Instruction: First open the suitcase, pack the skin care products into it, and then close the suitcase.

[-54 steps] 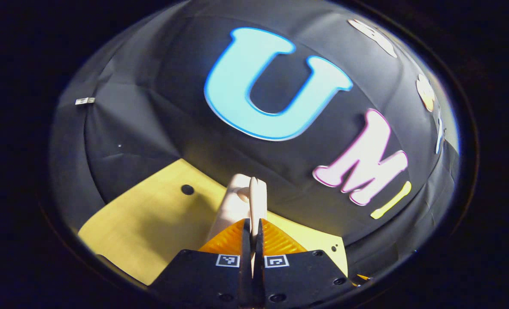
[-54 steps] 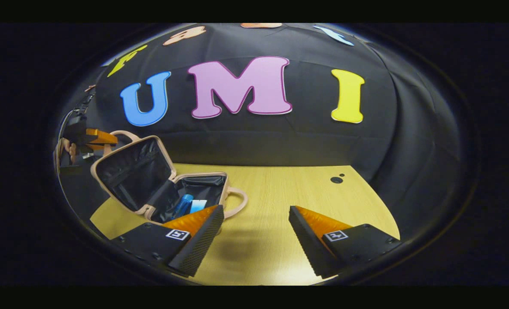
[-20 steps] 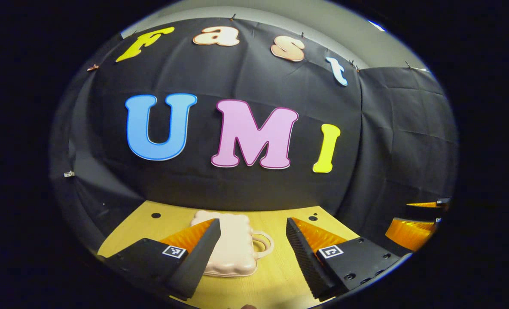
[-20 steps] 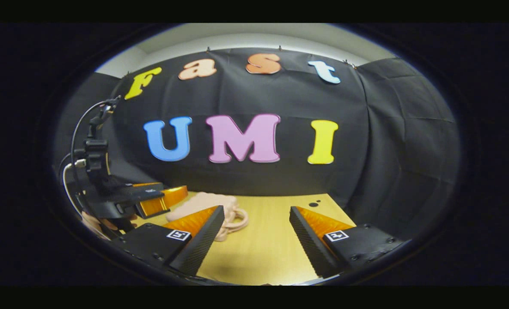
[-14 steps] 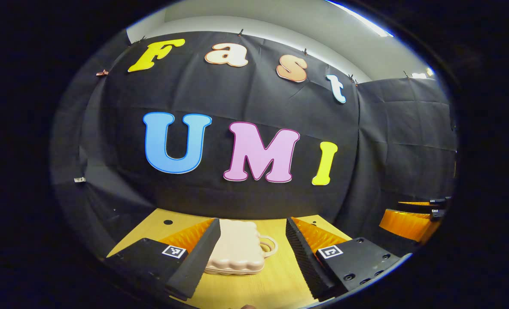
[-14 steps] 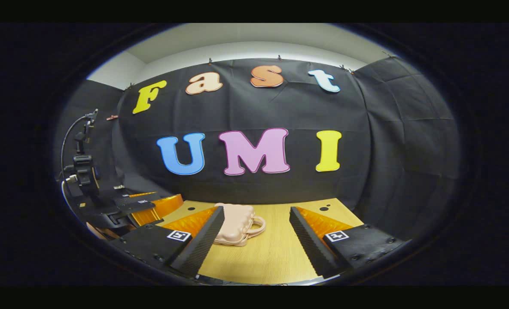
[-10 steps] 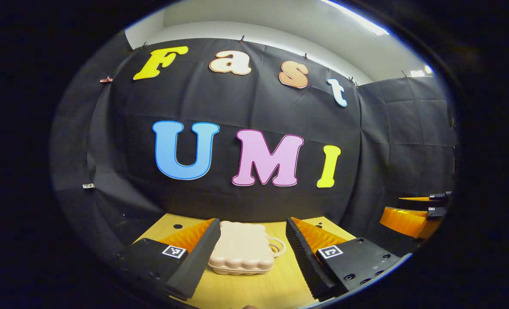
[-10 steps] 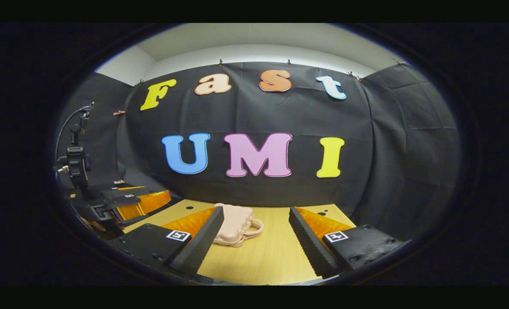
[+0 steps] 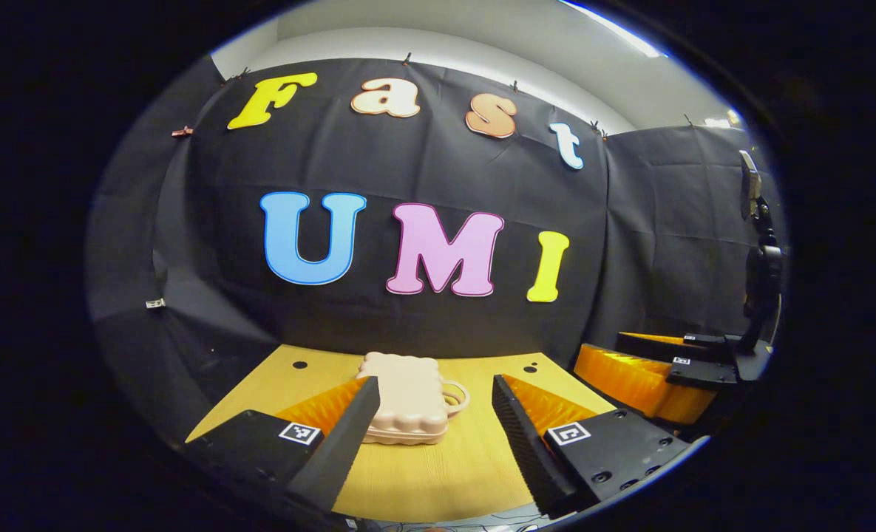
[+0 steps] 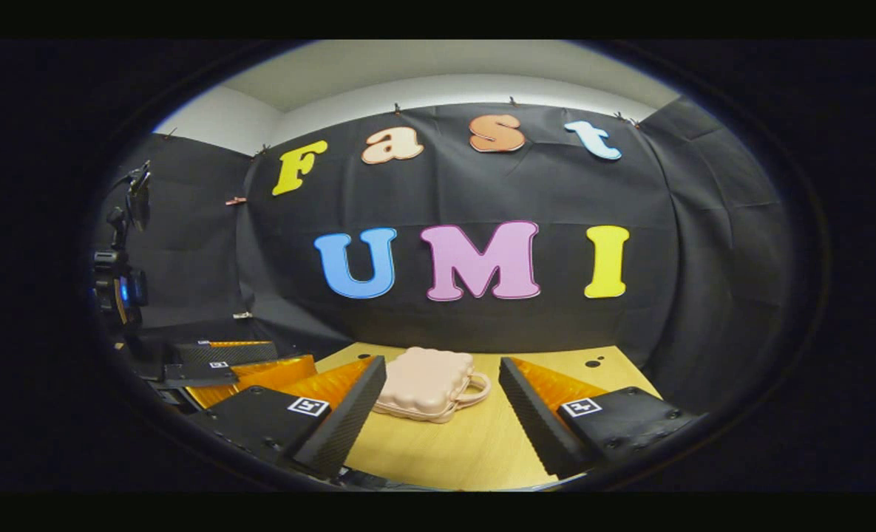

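Note:
A small pale pink suitcase (image 9: 408,395) lies flat and closed on the wooden table (image 9: 438,473), its handle pointing right; in the right gripper view the suitcase (image 10: 430,391) sits just past my fingers. My left gripper (image 9: 432,432) is open, well back from the case, nothing between its fingers. My right gripper (image 10: 441,421) is open too and holds nothing. The right gripper (image 9: 659,369) also appears at the right edge of the left gripper view, and the left gripper (image 10: 238,366) at the left edge of the right gripper view. The skin care products are hidden inside the closed case.
Black cloth walls close the booth behind and to both sides of the table. Small dark holes (image 10: 593,363) mark the tabletop near its far right corner, and another hole (image 9: 299,365) lies at far left.
The suitcase lid, held up by my left gripper 2.7 s ago, is now down and the case is closed. Both grippers have pulled back from the case, the left one now open.

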{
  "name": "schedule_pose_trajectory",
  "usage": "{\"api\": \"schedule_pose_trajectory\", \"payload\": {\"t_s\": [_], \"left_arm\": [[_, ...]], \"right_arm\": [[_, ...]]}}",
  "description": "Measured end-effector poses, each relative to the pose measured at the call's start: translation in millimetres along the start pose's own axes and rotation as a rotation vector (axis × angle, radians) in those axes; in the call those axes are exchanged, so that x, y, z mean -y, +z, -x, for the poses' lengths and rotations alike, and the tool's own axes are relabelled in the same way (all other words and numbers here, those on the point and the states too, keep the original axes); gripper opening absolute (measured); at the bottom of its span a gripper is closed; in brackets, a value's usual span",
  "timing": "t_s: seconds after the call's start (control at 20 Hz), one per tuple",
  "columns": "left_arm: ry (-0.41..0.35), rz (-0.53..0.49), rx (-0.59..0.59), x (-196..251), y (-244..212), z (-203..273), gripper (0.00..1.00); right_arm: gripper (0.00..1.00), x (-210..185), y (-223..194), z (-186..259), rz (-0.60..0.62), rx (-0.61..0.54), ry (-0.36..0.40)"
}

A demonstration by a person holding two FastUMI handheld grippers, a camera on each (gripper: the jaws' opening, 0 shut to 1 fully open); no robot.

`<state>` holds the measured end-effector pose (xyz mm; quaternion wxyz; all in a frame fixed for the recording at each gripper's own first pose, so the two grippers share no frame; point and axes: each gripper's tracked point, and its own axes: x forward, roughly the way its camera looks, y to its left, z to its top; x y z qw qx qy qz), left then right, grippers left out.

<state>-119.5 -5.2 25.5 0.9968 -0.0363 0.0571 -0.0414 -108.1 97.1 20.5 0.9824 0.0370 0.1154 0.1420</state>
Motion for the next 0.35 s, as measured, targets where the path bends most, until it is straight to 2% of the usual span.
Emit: {"api": "schedule_pose_trajectory", "payload": {"t_s": [0.15, 0.35], "left_arm": [[0.025, -0.063, 0.041, -9, 13, 9, 0.96], [0.006, -0.065, 0.037, -8, 5, 12, 0.95]], "right_arm": [[0.98, -8, 6, 3, -0.050, 0.011, 0.019], [0.98, 1, 9, 7, -0.013, 0.034, -0.026]]}}
